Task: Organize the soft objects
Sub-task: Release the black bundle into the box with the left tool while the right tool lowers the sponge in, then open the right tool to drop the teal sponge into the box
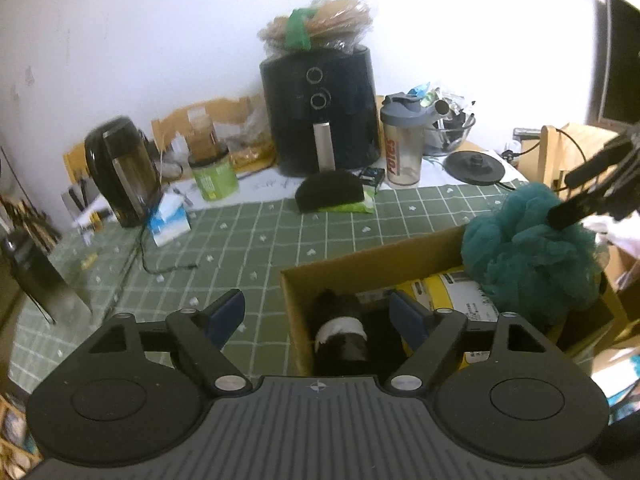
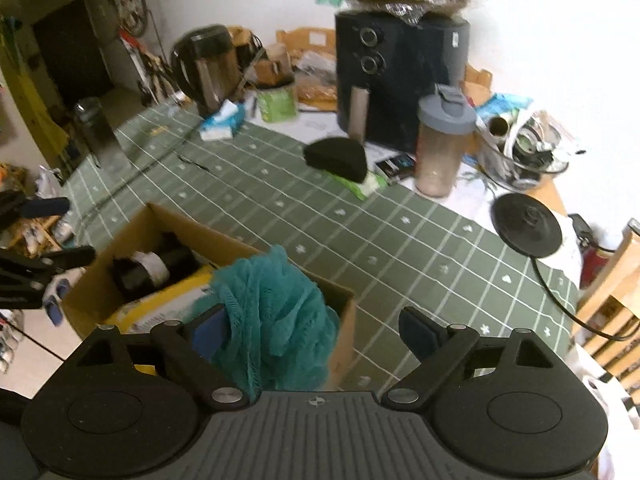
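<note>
A teal mesh bath pouf [image 1: 528, 254] [image 2: 272, 320] rests on the right end of an open cardboard box [image 1: 372, 264] [image 2: 160, 220]. My right gripper [image 2: 316, 332] is open; the pouf lies against its left finger [image 2: 208, 332]. In the left wrist view the right gripper's fingers [image 1: 580, 200] touch the pouf's top. Inside the box lie a black soft item with a white band [image 1: 342, 336] [image 2: 148, 268] and a yellow package [image 1: 452, 292]. My left gripper [image 1: 318, 320] is open and empty above the box's left end. A black folded cloth [image 1: 330, 192] [image 2: 338, 158] lies on a green packet farther back.
A green checked tablecloth [image 1: 240, 248] covers the table. At the back stand a black air fryer [image 1: 320, 108], a kettle [image 1: 120, 168], a green tub [image 1: 212, 176], a shaker bottle [image 1: 402, 144], a glass bowl of utensils [image 1: 452, 128] and a kettle base [image 1: 476, 166].
</note>
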The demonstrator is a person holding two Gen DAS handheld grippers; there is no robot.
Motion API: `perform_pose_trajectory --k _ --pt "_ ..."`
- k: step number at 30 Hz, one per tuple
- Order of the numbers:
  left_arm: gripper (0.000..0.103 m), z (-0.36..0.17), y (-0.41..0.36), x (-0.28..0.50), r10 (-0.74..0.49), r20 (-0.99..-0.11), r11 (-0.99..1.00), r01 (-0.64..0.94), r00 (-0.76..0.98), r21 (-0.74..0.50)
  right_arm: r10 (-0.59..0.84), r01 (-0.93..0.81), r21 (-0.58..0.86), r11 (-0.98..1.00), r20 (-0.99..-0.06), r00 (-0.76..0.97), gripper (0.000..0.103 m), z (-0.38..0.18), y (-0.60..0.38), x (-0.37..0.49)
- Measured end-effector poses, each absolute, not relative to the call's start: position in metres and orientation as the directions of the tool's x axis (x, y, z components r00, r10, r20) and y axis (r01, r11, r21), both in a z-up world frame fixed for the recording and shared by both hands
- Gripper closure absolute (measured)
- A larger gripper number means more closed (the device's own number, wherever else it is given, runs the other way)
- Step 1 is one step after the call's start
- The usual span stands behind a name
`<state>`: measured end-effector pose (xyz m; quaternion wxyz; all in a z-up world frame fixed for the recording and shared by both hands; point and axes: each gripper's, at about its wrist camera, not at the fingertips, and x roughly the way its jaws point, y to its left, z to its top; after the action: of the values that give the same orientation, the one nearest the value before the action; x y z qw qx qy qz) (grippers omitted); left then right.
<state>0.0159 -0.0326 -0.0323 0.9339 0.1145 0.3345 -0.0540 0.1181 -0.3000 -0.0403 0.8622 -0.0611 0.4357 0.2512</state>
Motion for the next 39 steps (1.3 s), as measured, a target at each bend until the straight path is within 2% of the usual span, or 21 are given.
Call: perform_pose_trajectory --k 9,13,17,24,32,39 --pt "0.023 -0.034 -0.025 0.022 -0.078 -0.683 0.978 0.189 0.726 0.089 0.303 -0.455 0.066 0.888 -0.829 0.470 0.009 -0.072 -0.289 0.127" --pt "0.023 -0.035 -0.022 0.027 -0.117 -0.711 0.977 0.209 0.694 0.043 0.314 -0.448 0.086 0.890 -0.828 0.465 0.006 -0.071 -0.291 0.126" --pt "0.023 -0.032 -0.017 0.034 -0.158 -0.731 0.976 0.218 0.663 -0.013 0.335 -0.432 0.120 0.894 -0.820 0.465 0.000 -0.064 -0.299 0.127" --pt "0.023 -0.022 -0.004 0.055 -0.207 -0.760 0.972 0.219 0.616 -0.088 0.372 -0.388 0.199 0.900 -0.815 0.444 0.000 -0.043 -0.314 0.132" --pt "0.023 -0.008 0.007 0.079 -0.254 -0.751 0.958 0.265 0.609 -0.109 0.386 -0.392 0.217 0.894 -0.818 0.428 0.000 -0.009 -0.331 0.144" --pt "0.023 -0.010 0.019 0.113 -0.291 -0.751 0.949 0.277 0.593 -0.149 0.349 -0.366 0.176 0.914 -0.803 0.483 0.000 0.009 -0.344 0.174"
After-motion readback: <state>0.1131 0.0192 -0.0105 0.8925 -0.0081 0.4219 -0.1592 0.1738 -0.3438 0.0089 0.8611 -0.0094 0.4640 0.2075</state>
